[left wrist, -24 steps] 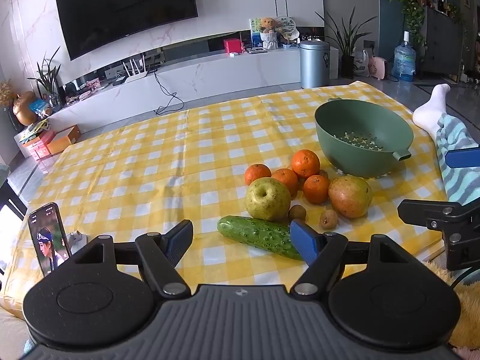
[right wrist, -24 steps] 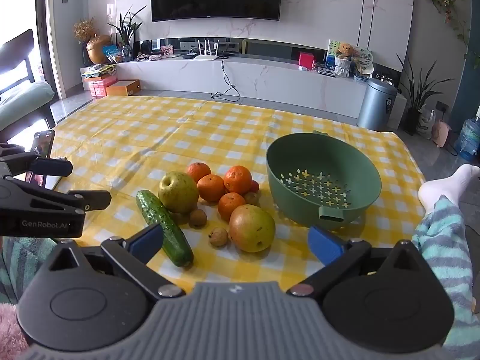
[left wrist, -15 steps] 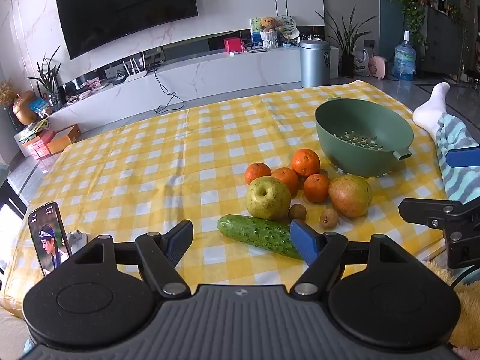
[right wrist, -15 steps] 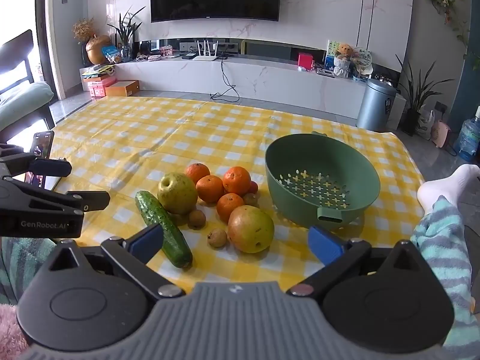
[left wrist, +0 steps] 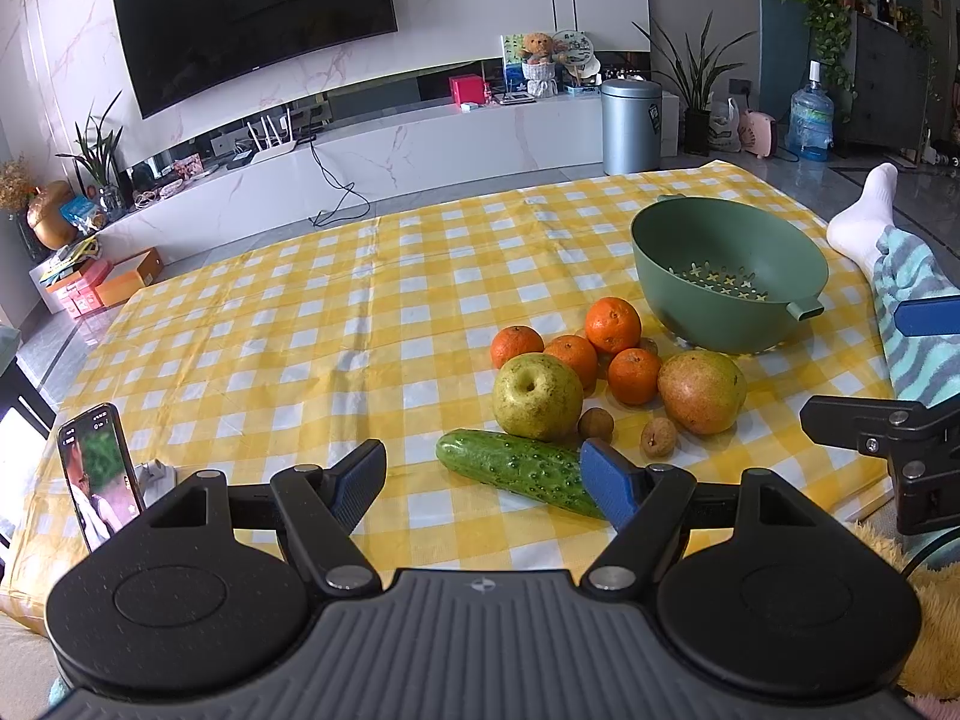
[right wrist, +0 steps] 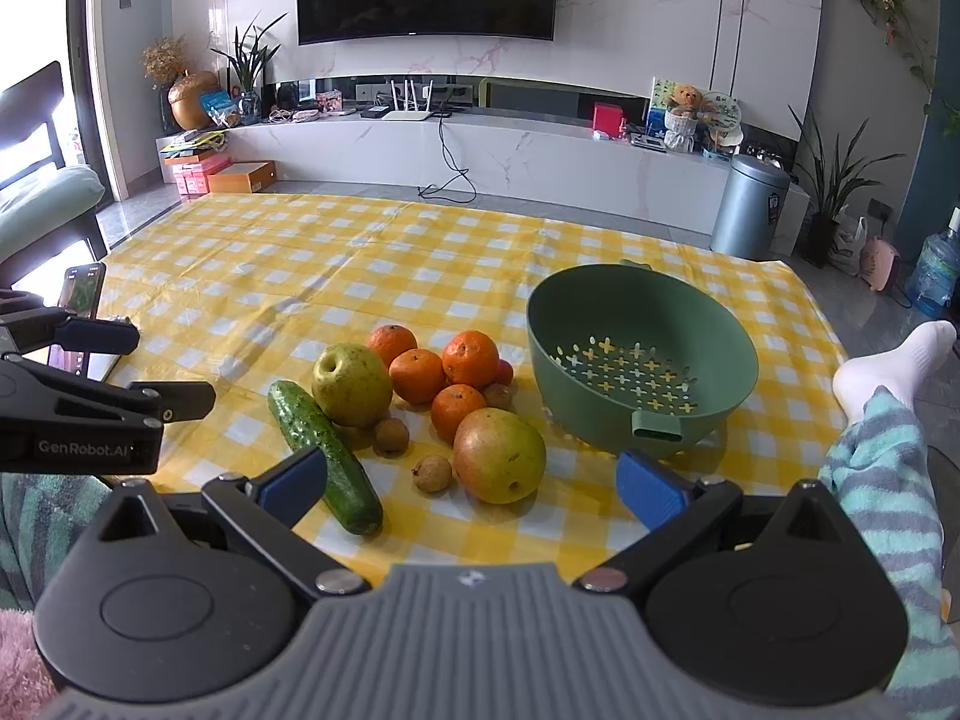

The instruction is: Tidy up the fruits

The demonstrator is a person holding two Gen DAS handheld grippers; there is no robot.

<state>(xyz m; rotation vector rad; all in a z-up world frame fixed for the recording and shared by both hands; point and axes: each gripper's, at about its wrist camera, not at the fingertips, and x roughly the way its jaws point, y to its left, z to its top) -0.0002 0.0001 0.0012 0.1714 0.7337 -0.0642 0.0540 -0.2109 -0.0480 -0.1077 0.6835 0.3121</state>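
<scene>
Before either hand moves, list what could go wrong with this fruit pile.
1. The oranges lie touching each other and the green apple; pulling one may roll the others.
2. The small brown fruits may slip from wide tongs.
3. The green colander sits tilted and may rock as fruit drops in.
</scene>
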